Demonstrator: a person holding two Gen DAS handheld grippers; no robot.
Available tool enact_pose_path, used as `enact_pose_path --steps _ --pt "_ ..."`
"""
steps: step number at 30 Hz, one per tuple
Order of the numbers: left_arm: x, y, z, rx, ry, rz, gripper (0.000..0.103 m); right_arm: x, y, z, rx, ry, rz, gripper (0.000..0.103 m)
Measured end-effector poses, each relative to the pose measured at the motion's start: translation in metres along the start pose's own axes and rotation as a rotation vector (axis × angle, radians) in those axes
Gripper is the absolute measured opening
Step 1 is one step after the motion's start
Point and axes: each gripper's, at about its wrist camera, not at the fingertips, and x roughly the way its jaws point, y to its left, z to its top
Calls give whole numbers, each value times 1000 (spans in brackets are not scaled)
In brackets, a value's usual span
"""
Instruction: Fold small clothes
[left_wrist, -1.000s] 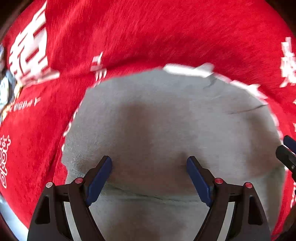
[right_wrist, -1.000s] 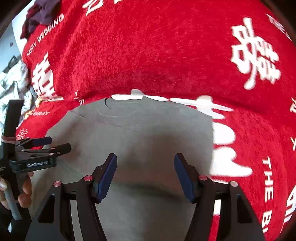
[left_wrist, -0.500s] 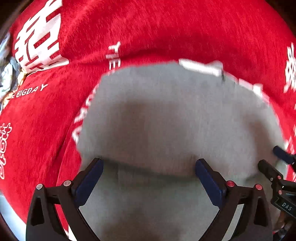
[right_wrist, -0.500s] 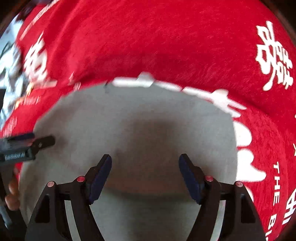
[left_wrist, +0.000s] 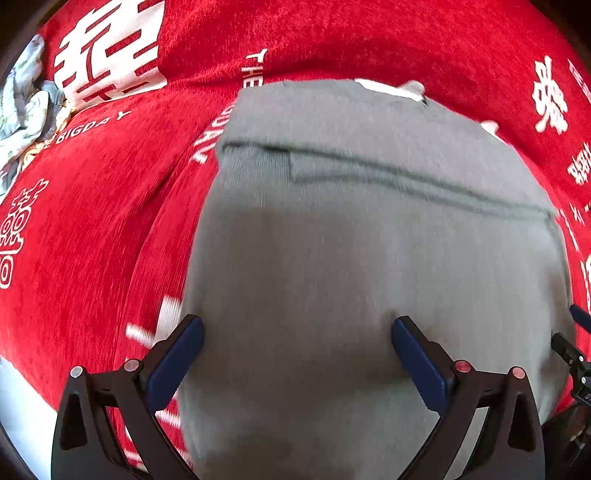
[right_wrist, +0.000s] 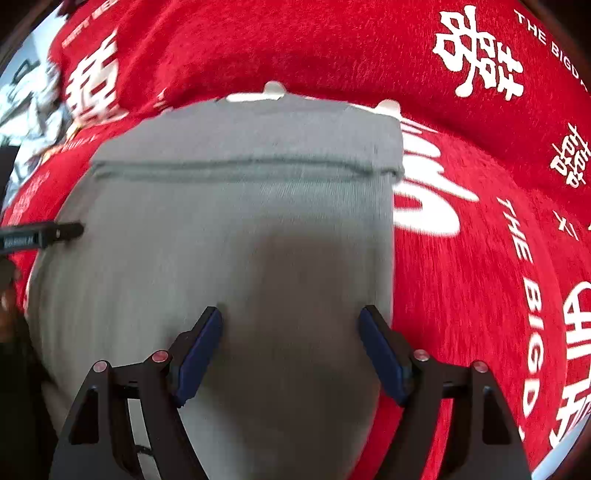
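Grey garment (left_wrist: 369, 240) lies flat, long axis running away from both open, empty jaws.

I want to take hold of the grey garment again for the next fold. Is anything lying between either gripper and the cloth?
Nothing visible does. The left gripper and the right gripper both hang open right over the grey garment, which lies bare on the red cloth. The crumpled clothes sit off at the far edge.
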Motion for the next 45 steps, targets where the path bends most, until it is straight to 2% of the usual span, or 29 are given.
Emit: enact_pose_path --steps 2,5,7,9,11,13,16,18,20,21,23,25,28,29,31,33,35,36,37,38,40,43,45 --pt "-6 -1 -16 16 7 6 102 -8 9 -16 -44 15 -31 84" --pt "-14 -4 -38 45 24 19 102 -14 9 -40 -17 57 -10 89" --pt "-24 -4 -47 50 26 28 102 -20 5 -49 -4 82 4 89" --pt "-35 -11 -51 70 14 2 102 -30 8 -49 -16 83 -57 89" --pt "-47 -32 -54 141 -40 -11 102 -45 19 -45 -53 2 -61 90" --pt "-49 -59 -58 231 -56 -21 102 -53 43 -34 -115 -56 -16 90" --pt "-36 -98 -74 370 -13 -13 100 -43 89 -28 -252 -51 68 89" --pt "-25 -102 -83 411 5 76 103 -26 111 -35 -329 0 49 88" --pt "-28 -85 -82 348 25 28 103 -13 109 -46 -340 50 26 88" --pt "-26 -75 -81 313 51 36 103 -18 104 -50 -337 14 29 89" --pt "-22 -51 -80 215 106 -1 103 -21 90 -58 -319 27 1 89" --pt "-21 -37 -79 162 137 1 103 -25 68 -64 -255 37 1 90" --pt "-20 -32 -83 146 171 17 103 -28 48 -69 -215 66 -18 90" --pt "-19 -32 -84 148 178 23 103 -29 48 -71 -223 68 -18 90" --pt "-18 -31 -86 147 204 30 103 -30 56 -79 -285 87 -73 90" --pt "-16 -28 -91 123 240 20 103 -30 55 -88 -305 115 -109 92" --pt "-18 -17 -94 98 272 1 103 -33 45 -94 -275 144 -102 92" --pt "-20 -12 -95 93 275 26 103 -34 39 -97 -253 159 -91 93" --pt "-25 -2 -96 84 258 103 103 -33 29 -101 -221 195 -115 93" --pt "-30 8 -97 70 239 145 103 -31 18 -106 -201 223 -150 93" --pt "-43 25 -97 34 188 137 103 -37 -2 -116 -135 244 -158 93" --pt "-51 33 -95 5 134 137 103 -59 -10 -115 -101 160 -226 93" --pt "-45 24 -92 23 123 146 103 -72 0 -106 -108 82 -189 93"
